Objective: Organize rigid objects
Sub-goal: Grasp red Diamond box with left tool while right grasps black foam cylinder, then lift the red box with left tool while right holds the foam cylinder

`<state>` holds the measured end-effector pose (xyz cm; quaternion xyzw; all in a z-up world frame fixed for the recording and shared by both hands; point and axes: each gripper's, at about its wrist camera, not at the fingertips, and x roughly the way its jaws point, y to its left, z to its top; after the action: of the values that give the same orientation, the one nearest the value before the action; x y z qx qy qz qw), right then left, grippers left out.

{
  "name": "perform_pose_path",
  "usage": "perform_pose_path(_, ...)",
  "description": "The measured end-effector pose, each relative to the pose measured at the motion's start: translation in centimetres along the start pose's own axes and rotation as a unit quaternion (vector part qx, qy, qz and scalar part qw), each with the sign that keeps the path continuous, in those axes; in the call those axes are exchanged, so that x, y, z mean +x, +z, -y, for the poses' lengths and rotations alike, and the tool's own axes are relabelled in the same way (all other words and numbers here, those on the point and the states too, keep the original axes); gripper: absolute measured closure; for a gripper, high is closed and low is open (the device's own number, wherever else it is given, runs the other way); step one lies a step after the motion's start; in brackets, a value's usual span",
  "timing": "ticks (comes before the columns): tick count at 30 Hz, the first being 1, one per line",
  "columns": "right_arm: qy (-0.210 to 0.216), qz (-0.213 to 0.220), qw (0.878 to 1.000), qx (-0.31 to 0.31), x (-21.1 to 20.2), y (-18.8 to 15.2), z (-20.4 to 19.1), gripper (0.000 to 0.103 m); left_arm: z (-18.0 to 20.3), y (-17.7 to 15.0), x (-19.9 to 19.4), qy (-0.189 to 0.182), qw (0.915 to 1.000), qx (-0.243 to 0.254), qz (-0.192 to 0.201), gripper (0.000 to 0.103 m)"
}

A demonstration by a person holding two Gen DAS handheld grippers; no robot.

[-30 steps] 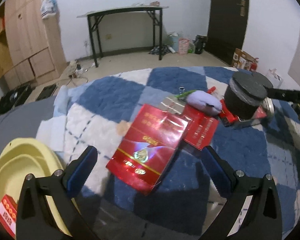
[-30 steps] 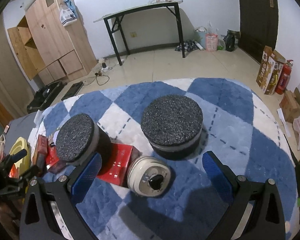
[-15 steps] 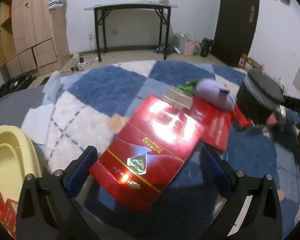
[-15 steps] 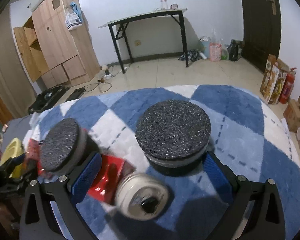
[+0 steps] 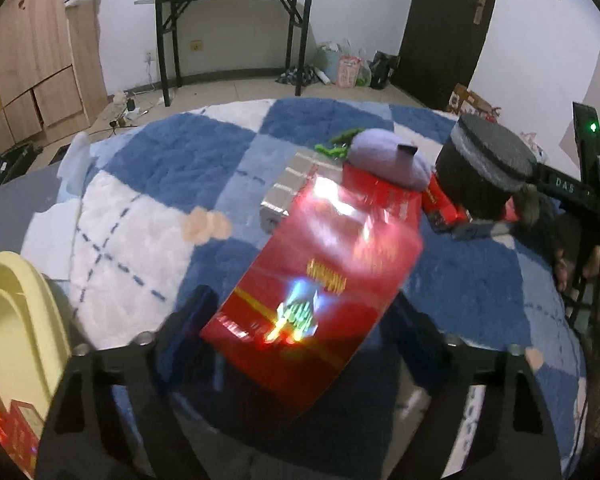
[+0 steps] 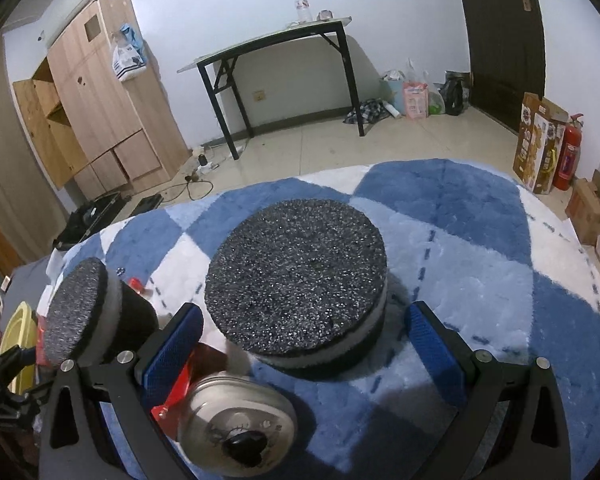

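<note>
My left gripper (image 5: 300,320) is open, its jaws on either side of the near end of a shiny red box (image 5: 320,296) that lies on the blue and white rug (image 5: 148,200). Whether the pads touch it is blurred. My right gripper (image 6: 300,340) is open around a wide black sponge disc (image 6: 296,280) standing on the rug (image 6: 480,264). A smaller black sponge cylinder (image 6: 88,312) stands to its left and also shows in the left wrist view (image 5: 488,164).
A round metal timer (image 6: 236,424) and a red box (image 6: 180,384) lie by my right gripper's left finger. A lilac pouch (image 5: 384,160), a silver box (image 5: 292,188) and small red boxes (image 5: 440,200) lie behind the shiny box. A yellow basin (image 5: 16,328) holds red packs at left.
My left gripper moved forward over the shiny red box, whose near end now lies between the jaws. My right gripper moved forward until the wide sponge disc sits between its fingers.
</note>
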<state>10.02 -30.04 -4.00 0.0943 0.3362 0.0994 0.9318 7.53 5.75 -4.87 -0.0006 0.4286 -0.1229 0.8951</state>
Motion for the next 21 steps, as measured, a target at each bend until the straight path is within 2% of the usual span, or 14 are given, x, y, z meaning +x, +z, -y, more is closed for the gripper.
perform_pose_path(2,-0.004,0.003,1.000,0.000,0.0,-0.2,0.0,0.004,-0.4,0.0,-0.1,-0.004,0.9999,-0.011,-0.002,0.027)
perform_pose_path(4,-0.011,0.005,1.000,0.007,0.0,-0.2,0.3,0.011,-0.6,0.1,-0.1,-0.008,0.9998,-0.020,0.004,0.027)
perform_pose_path(7,-0.002,0.005,1.000,0.015,0.1,-0.3,0.3,0.011,0.1,0.0,0.2,0.006,0.9999,-0.003,0.015,0.026)
perform_pose_path(11,-0.002,0.008,1.000,0.013,0.0,-0.5,0.2,0.012,0.4,0.0,0.9,0.007,0.9995,-0.013,0.027,0.025)
perform_pose_path(12,-0.001,0.010,1.000,0.016,-0.1,-0.6,0.3,0.017,0.3,0.1,0.9,0.007,0.9994,-0.015,0.029,0.030)
perform_pose_path(13,0.003,0.013,1.000,0.021,-0.2,-0.6,0.5,0.028,0.3,0.1,0.9,0.015,0.9994,-0.017,0.027,0.033)
perform_pose_path(14,0.009,0.014,1.000,0.024,-0.3,-0.5,0.9,0.031,0.3,0.2,0.9,0.019,0.9994,-0.020,0.023,0.035)
perform_pose_path(18,0.012,0.016,0.999,0.025,-0.7,-0.9,1.2,0.032,-0.4,0.6,-0.6,0.009,0.9988,-0.037,0.032,0.038)
perform_pose_path(21,0.001,0.025,1.000,0.013,-1.4,-1.1,0.8,0.032,-0.9,0.8,-1.7,0.022,0.9978,-0.046,0.043,0.039)
